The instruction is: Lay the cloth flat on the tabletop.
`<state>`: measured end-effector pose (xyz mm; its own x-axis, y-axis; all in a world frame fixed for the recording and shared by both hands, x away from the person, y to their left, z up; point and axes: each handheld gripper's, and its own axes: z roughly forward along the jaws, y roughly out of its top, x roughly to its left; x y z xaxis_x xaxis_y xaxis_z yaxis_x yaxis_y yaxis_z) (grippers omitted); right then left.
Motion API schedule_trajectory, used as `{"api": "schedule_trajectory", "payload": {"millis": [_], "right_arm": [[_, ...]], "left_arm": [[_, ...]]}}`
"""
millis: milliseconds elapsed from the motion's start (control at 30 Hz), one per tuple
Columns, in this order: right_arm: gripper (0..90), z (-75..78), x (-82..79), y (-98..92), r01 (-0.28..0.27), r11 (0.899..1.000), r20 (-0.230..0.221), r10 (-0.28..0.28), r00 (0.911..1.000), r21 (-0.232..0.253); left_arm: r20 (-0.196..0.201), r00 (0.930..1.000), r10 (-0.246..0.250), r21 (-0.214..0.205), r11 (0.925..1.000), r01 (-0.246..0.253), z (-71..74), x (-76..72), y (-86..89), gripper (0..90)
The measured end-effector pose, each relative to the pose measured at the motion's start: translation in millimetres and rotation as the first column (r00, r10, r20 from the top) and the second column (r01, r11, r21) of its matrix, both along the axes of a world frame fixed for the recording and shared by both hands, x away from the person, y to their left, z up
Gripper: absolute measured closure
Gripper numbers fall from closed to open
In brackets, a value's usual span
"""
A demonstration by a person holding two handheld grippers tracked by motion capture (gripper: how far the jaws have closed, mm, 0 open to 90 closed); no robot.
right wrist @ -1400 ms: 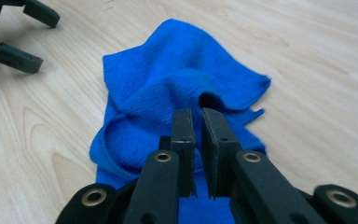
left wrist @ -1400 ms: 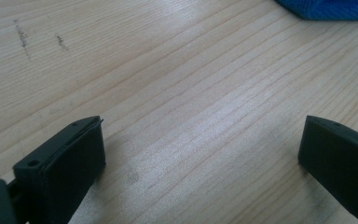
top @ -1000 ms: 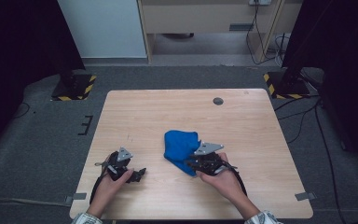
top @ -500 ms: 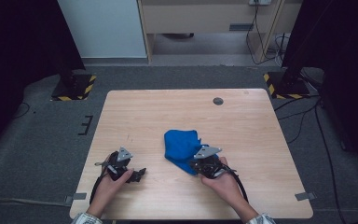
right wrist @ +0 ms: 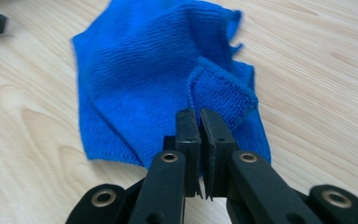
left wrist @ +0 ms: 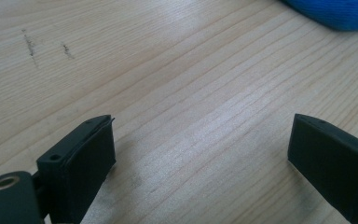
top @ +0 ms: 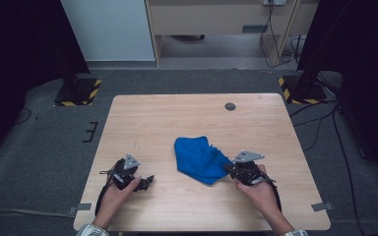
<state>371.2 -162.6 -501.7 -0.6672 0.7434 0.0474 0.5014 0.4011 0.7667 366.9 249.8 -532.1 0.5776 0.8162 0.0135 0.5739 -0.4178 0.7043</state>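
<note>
One blue cloth (right wrist: 135, 88), right gripper (right wrist: 199, 122) fingers pinching its corner

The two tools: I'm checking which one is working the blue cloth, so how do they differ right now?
The right tool has its jaws pinched together on a fold of the blue cloth; the left tool stands wide open with nothing between its jaws. The right tool sits at the cloth's edge; the left tool rests apart from it on the bare table. Both are hand-held, low over the table, with black jaws.

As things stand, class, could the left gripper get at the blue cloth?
Probably yes: the left gripper stands open over bare table, and nothing lies between it and the blue cloth.
</note>
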Motion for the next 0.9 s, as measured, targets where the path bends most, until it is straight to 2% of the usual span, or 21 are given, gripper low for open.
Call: {"api": "schedule_trajectory", "payload": {"millis": [267,467,700,800,900], "right_arm": [[83.8,-9.1,9.4,-18.2,0.066,0.998,-0.025,-0.067,0.9975,-0.02],[64.1,-12.7,10.0,-21.1,0.104,0.994,-0.054,-0.106,0.9929,-0.024],[45.6,-6.7,11.3,-20.7,0.148,0.989,-0.057,-0.147,0.9874,0.009],[45.6,-7.3,15.5,-22.5,0.182,0.983,-0.056,-0.182,0.9817,0.006],[50.7,-10.3,22.6,-24.5,0.219,0.976,-0.068,-0.219,0.9733,-0.008]], "left_arm": [[0.016,0.9999,0.002,-0.007,1.0,-0.002,4.2,-1.8,0.2,7.4],[0.022,0.9998,-0.003,-0.007,1.0,0.003,5.4,-2.1,-1.4,7.4],[0.034,0.9994,0.007,-0.026,0.9996,-0.006,8.2,-1.8,-0.9,7.4],[0.049,0.9988,0.01,-0.045,0.999,-0.008,11.6,-0.2,-1.7,7.4],[0.062,0.998,0.01,-0.072,0.9974,-0.005,17.0,1.2,-4.0,7.4]]}}
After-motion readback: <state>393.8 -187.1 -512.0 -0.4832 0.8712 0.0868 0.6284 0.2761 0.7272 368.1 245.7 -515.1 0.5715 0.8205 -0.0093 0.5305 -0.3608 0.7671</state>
